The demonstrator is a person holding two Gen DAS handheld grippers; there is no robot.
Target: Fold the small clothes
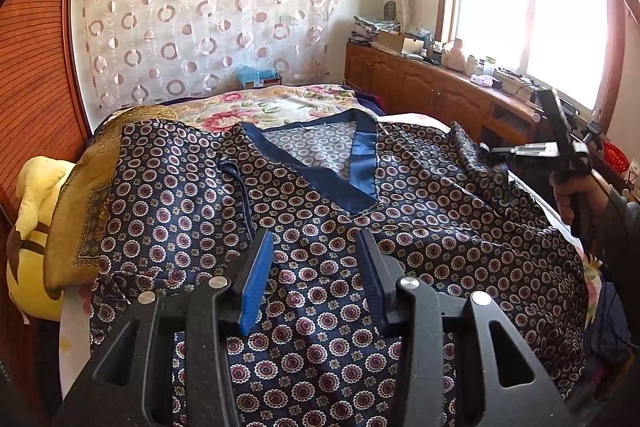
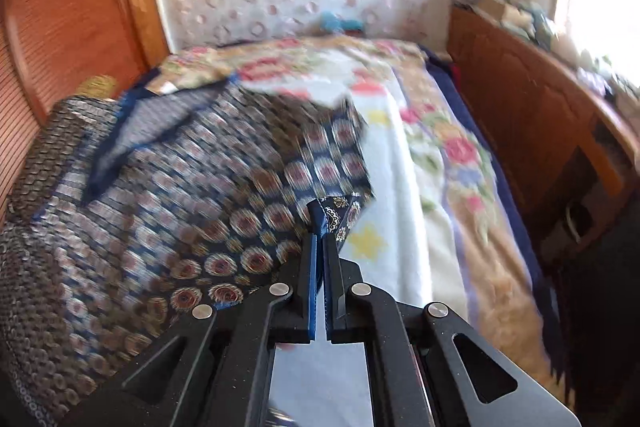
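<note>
Ahead, we see the patterned shirt spread lengthwise along the bed, collar farthest; our right tool pinches its sleeve edge, our left tool hovers half-open; a yellow plush toy sits left.

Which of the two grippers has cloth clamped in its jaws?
The right gripper: its jaws are shut on the patterned shirt's sleeve edge. The left gripper hovers open above the shirt.

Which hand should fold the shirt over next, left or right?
Probably the right. The right gripper is already shut on the sleeve edge of the patterned shirt. The left gripper is open above the shirt's middle, holding nothing.
</note>
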